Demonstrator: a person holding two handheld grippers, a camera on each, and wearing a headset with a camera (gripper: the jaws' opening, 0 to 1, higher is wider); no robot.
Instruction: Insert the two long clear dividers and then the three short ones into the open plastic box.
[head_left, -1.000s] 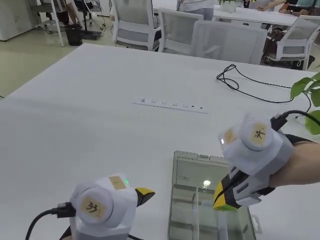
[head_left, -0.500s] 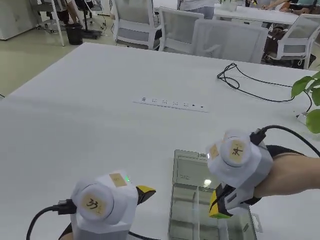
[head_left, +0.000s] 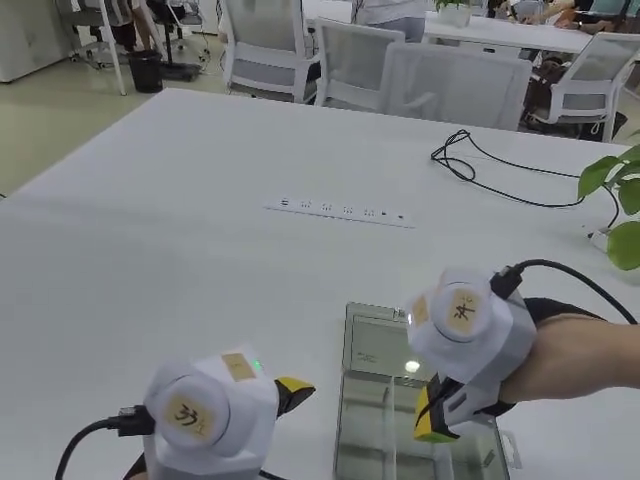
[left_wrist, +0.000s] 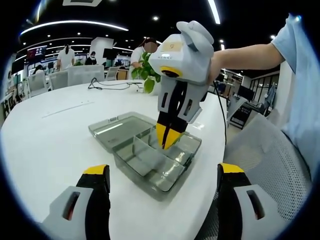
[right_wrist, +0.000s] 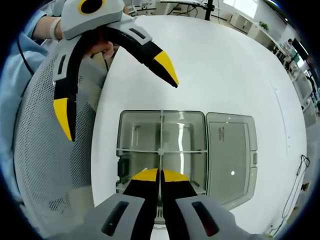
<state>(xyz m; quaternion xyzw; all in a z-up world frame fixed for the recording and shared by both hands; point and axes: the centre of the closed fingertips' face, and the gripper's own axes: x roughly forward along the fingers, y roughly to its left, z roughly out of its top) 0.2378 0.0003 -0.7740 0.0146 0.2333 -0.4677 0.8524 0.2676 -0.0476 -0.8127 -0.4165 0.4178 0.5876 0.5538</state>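
Observation:
The clear plastic box (right_wrist: 137, 131) lies open on the white table, its lid (right_wrist: 231, 150) flat beside it. My right gripper (right_wrist: 160, 175) hangs tips-down over the box, shut on a thin clear divider (right_wrist: 161, 131) that runs along the box's middle. A second clear divider (right_wrist: 185, 150) crosses it. From the left gripper view, the right gripper (left_wrist: 167, 141) has its tips inside the box (left_wrist: 145, 167). My left gripper (left_wrist: 162, 172) is open and holds nothing, a short way from the box's near side. In the head view the right gripper (head_left: 437, 425) stands above the box (head_left: 375, 440).
A power strip (head_left: 340, 211) lies mid-table, a black cable (head_left: 500, 175) and a green plant (head_left: 612, 185) at the far right. Office chairs (head_left: 450, 80) line the far edge. A mesh chair (left_wrist: 270, 165) stands close to the table's near side.
My right gripper has come down and to the left, lowering its tips into the box. The left gripper has stayed where it was.

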